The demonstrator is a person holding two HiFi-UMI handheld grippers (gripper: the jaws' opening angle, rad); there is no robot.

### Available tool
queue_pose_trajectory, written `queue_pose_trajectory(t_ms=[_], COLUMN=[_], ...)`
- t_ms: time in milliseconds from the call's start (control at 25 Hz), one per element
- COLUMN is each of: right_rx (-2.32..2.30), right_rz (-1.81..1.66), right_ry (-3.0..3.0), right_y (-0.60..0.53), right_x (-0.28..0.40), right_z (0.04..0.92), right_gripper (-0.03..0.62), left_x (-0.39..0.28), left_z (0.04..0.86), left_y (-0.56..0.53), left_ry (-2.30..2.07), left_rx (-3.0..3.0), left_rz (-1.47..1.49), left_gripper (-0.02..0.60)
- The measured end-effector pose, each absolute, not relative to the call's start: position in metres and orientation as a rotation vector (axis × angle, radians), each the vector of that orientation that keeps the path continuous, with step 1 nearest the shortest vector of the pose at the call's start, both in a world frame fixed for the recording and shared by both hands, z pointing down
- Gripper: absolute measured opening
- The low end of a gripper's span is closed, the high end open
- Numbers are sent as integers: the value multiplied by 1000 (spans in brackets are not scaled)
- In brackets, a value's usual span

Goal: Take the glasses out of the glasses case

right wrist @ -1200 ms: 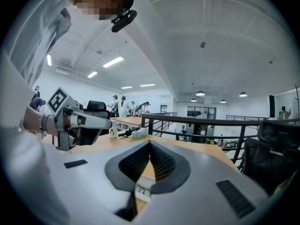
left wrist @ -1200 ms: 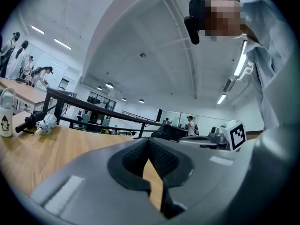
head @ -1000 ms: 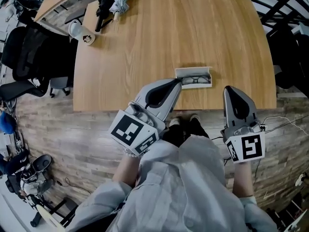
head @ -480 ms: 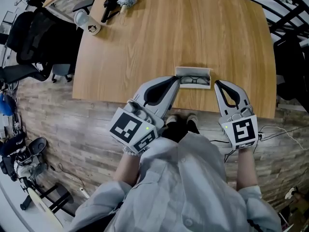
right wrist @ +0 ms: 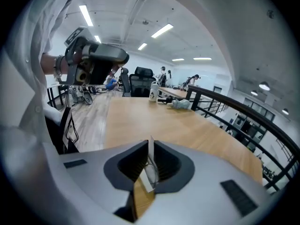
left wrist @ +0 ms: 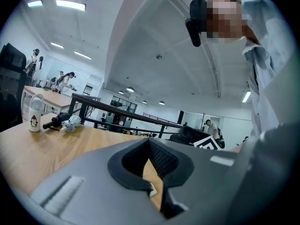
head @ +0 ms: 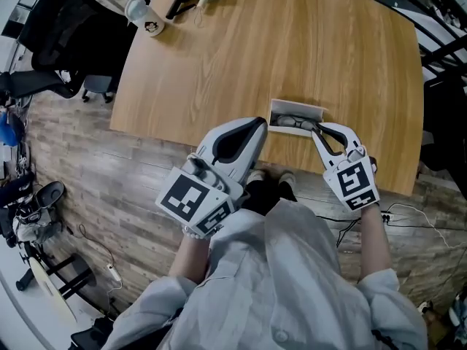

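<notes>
Glasses case: white and open, set at the near edge of the wooden table, directly in front of the person. The glasses are seen lying inside it.

Left gripper: held tilted, with its tip just beside the case's left end. In the left gripper view its fingers are seen pressed together at the tips, and nothing is held between them. Bare wood and a small white corner, apparently of the case, are seen through the wedge-shaped gap behind the tips.

Right gripper: its tip is lowered into the right half of the case, over the glasses. In the right gripper view its fingers are drawn in to a narrow slit. A white wall of the case, seen edge-on, and a thin lens rim are caught in that slit, the rim lying to the right of the wall. Which of the two is taking the squeeze cannot be told.

A white bottle is stood at the table's far left corner, well apart from the case.
</notes>
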State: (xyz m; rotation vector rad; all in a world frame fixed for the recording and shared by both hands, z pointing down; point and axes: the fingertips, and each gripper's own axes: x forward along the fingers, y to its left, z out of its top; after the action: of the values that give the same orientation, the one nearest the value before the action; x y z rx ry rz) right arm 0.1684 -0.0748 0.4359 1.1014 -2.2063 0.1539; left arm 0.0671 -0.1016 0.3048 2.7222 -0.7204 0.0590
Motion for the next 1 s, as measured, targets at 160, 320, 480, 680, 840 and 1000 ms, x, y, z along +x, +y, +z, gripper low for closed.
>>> queue_pose_trajectory(t_ms=[160,320,480,680,840,1000], right_rx=[984,880,771,655,612,566], right_rz=[215,182,125,67,57,49], right_ry=[-2232,-2195,-2142,-2076,-2043,-2018], right_y=[-77,-83,-90,-91,-93,-96], right_x=[160,157,154,155,154,153], right_z=[458,477,497,524,538,552], right_gripper=[54,74,80,87,87,87], left_x=[62,57,48,41,34,29], left_z=[302,300,302,305,306,309], left_y=[-98,-96,-95,-90,-89,-87], left_ry=[-762,-807,-853,-903,-941,-974], left_rx=[2709,2693,2678,2657,2642,2629], left_rz=[52,41,42,45,47,53], left_gripper=[5,5,5,5,5,5])
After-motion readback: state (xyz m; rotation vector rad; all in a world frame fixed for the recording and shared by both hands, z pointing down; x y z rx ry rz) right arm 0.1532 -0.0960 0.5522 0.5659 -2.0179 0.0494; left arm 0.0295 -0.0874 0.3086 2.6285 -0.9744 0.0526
